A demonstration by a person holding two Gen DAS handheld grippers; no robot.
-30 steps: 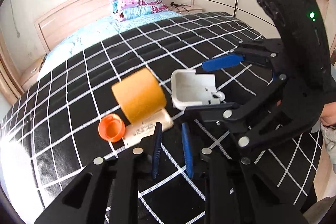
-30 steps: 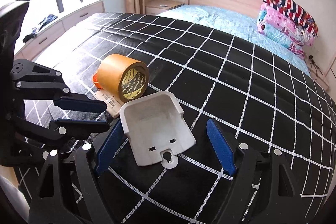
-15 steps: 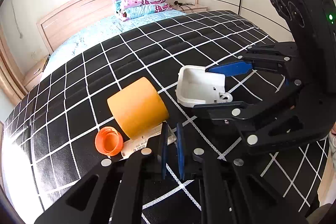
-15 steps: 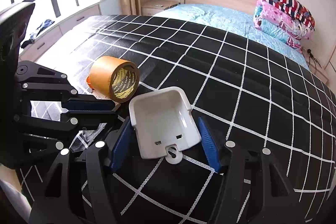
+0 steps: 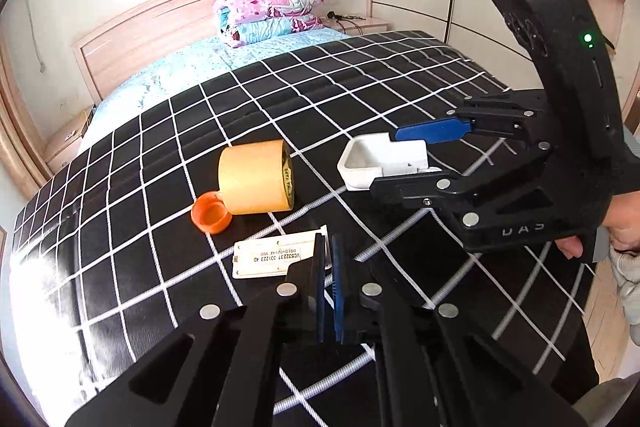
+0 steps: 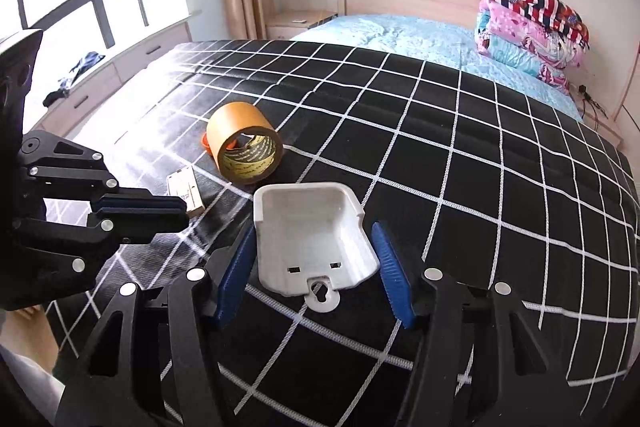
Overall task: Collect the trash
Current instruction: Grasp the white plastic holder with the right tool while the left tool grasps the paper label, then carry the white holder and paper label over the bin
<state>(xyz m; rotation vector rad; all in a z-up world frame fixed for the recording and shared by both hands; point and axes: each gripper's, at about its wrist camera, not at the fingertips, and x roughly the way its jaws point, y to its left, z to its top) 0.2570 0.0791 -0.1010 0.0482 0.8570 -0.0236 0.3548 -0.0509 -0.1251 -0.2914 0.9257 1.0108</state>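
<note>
So I've got both grippers over the bed with the black grid-pattern cover (image 6: 460,155). My left gripper (image 5: 329,277) has its blue pads pressed together, and they're clamped on the edge of a flat white labelled card (image 5: 272,259), which sticks out to the left over the cover.

My right gripper (image 6: 316,263) is around a white plastic holder (image 6: 308,231), one blue pad on each side. The jaws are closing in, and from the right wrist view both pads look like they're right against its side walls.

Still sitting on the cover: a roll of tan tape (image 5: 256,179) lying on its side, and an orange bottle cap (image 5: 211,213) touching it. The tape is just beyond the white holder and the card.
</note>
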